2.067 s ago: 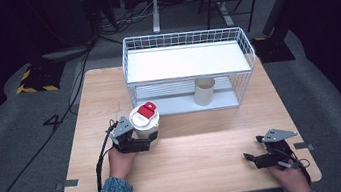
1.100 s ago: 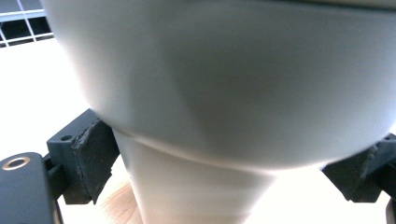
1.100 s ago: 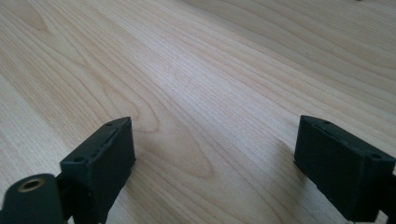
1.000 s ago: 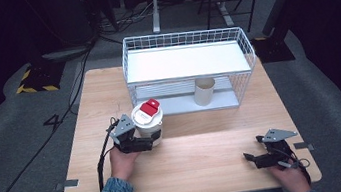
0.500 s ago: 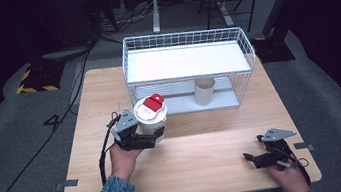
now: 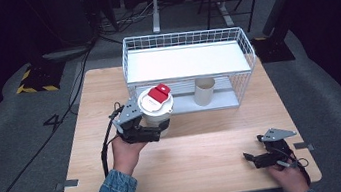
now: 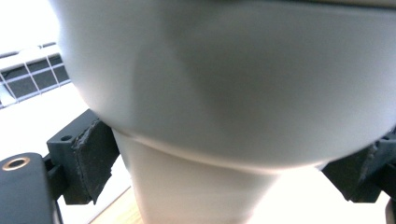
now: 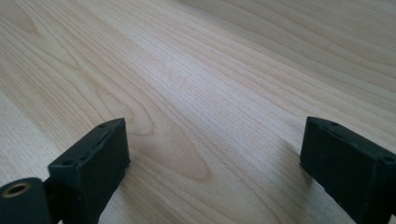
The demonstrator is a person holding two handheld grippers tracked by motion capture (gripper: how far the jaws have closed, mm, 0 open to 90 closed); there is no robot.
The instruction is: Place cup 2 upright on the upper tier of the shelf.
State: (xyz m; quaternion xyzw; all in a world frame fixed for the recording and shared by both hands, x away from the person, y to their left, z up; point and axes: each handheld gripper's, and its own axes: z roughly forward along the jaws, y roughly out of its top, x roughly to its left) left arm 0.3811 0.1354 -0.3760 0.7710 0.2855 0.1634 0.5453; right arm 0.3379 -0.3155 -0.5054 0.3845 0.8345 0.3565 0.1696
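High view: cup [image 6: 156, 109] with white lid and red tab, held up just in front of the wire basket [image 6: 248, 50].
Clamped at both sides by left gripper [image 6: 154, 128], jaws closed on its wall; right gripper [image 6: 251, 158] well apart from basket, near table [image 6: 201, 147] front edge, jaws spread wide, holding nothing.

A lidded cup [image 6: 156, 109] sits left of the roll [image 6: 204, 91] in the wire rack [image 6: 249, 49].

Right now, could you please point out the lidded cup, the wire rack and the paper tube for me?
lidded cup [image 6: 155, 100], high view, on its white lid.
wire rack [image 6: 180, 39], high view, on its far top rim.
paper tube [image 6: 204, 92], high view, on its side wall.
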